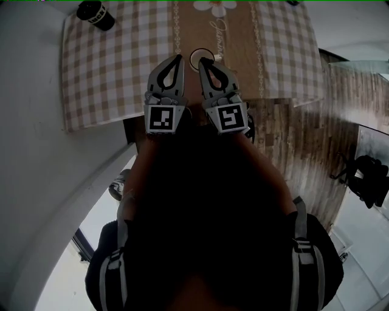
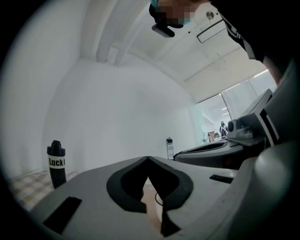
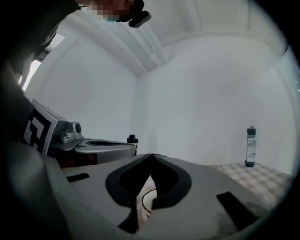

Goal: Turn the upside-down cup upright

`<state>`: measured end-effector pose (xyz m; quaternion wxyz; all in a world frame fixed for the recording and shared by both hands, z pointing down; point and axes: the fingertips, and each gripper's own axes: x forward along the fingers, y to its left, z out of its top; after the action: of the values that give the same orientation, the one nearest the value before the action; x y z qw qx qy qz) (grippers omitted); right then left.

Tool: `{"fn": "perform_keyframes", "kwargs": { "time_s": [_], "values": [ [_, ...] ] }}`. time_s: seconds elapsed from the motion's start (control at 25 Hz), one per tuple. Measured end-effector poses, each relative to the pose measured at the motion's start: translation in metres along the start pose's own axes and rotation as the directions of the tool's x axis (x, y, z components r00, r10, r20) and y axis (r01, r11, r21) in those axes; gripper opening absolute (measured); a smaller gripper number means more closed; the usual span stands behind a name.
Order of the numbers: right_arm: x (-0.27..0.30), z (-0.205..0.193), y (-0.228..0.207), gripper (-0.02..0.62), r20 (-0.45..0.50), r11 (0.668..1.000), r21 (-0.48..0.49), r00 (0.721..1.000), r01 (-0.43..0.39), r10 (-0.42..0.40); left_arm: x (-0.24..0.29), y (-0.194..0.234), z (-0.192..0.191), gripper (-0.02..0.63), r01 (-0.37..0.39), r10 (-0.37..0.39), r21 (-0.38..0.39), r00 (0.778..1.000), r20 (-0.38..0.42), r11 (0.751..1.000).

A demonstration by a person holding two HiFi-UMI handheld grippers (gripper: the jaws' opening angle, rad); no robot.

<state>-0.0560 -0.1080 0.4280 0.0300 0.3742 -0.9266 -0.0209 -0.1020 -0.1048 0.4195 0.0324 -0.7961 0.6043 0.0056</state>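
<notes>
In the head view the cup shows as a small pale ring on the brown table runner; I cannot tell which way up it stands. My left gripper reaches over the table's near edge just left of it, jaws shut and empty. Beside it my right gripper, also shut and empty, has its tip at the cup's near rim. The left gripper view shows my left gripper with tips together and a bit of the cup below them. In the right gripper view my right gripper is closed above the cup's ring.
A black bottle stands at the far left corner of the checked tablecloth. A clear bottle stands at the far right side by the white wall. Wooden floor lies right of the table. The person's dark body fills the lower head view.
</notes>
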Motion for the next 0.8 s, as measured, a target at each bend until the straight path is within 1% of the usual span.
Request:
{"fn": "perform_keyframes", "kwargs": {
  "time_s": [0.16, 0.36, 0.48, 0.64, 0.8],
  "values": [
    [0.0, -0.008, 0.019, 0.005, -0.019, 0.999, -0.028, 0.999, -0.034, 0.034, -0.005, 0.0, -0.001, -0.012, -0.002, 0.002, 0.017, 1.0, 0.008, 1.0],
    [-0.001, -0.014, 0.037, 0.005, -0.045, 0.995, -0.05, 0.995, -0.089, 0.087, -0.013, 0.001, -0.01, -0.012, -0.014, 0.014, 0.023, 1.0, -0.018, 1.0],
    [-0.003, -0.015, 0.038, 0.005, -0.043, 0.995, -0.047, 0.995, -0.089, 0.087, -0.016, 0.001, -0.013, -0.012, -0.023, 0.023, 0.024, 0.999, -0.026, 0.999],
    [-0.004, -0.018, 0.036, 0.004, -0.047, 0.996, -0.043, 0.996, -0.084, 0.082, -0.015, 0.001, -0.016, -0.012, -0.019, 0.021, 0.05, 0.999, -0.028, 0.999],
    [-0.004, -0.019, 0.036, 0.003, -0.041, 0.995, -0.045, 0.995, -0.087, 0.085, -0.015, 0.0, -0.017, -0.012, -0.024, 0.025, 0.031, 0.999, -0.032, 0.999]
  ]
}}
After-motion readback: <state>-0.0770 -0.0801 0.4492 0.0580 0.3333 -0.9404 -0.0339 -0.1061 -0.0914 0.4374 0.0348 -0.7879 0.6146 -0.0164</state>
